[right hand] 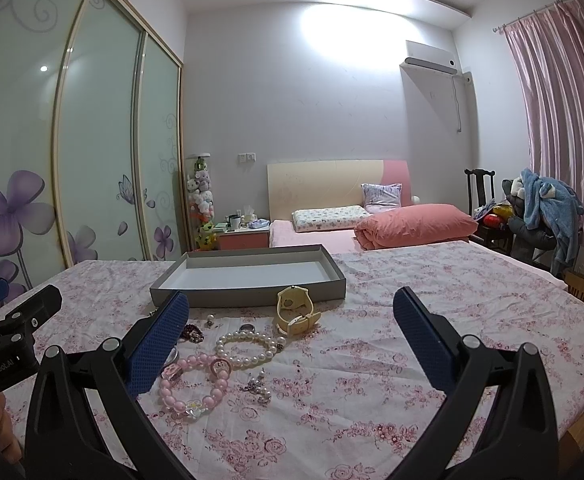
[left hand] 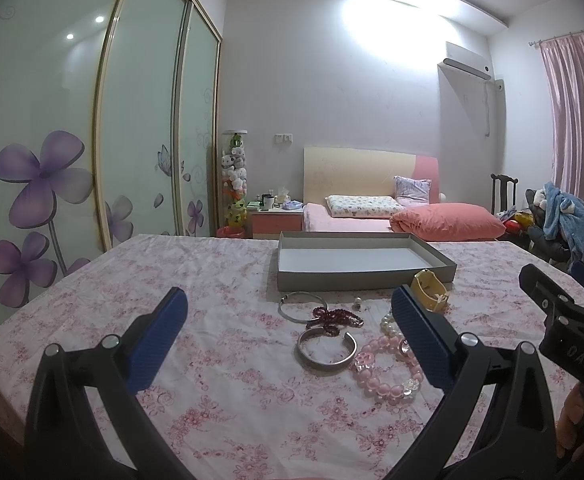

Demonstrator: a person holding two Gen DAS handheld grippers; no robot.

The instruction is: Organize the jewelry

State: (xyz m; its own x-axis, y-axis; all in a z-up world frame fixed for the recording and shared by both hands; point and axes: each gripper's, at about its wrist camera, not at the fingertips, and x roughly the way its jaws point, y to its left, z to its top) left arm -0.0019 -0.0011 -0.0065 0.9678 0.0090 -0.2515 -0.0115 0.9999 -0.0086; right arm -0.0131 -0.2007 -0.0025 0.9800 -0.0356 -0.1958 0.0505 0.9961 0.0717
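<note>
Jewelry lies on a pink floral cloth in front of an empty grey tray. In the left wrist view I see a thin silver bangle, dark red beads, a silver cuff, a pink bead bracelet and a yellow watch. The right wrist view shows the pink bracelet, a pearl bracelet, the yellow watch, a ring and a small pearl piece. My left gripper is open above the cuff. My right gripper is open above the pearls.
The cloth covers a bed or table whose right edge drops off. Sliding wardrobe doors stand at the left. A second bed with a pink quilt, a nightstand and a chair with clothes lie behind.
</note>
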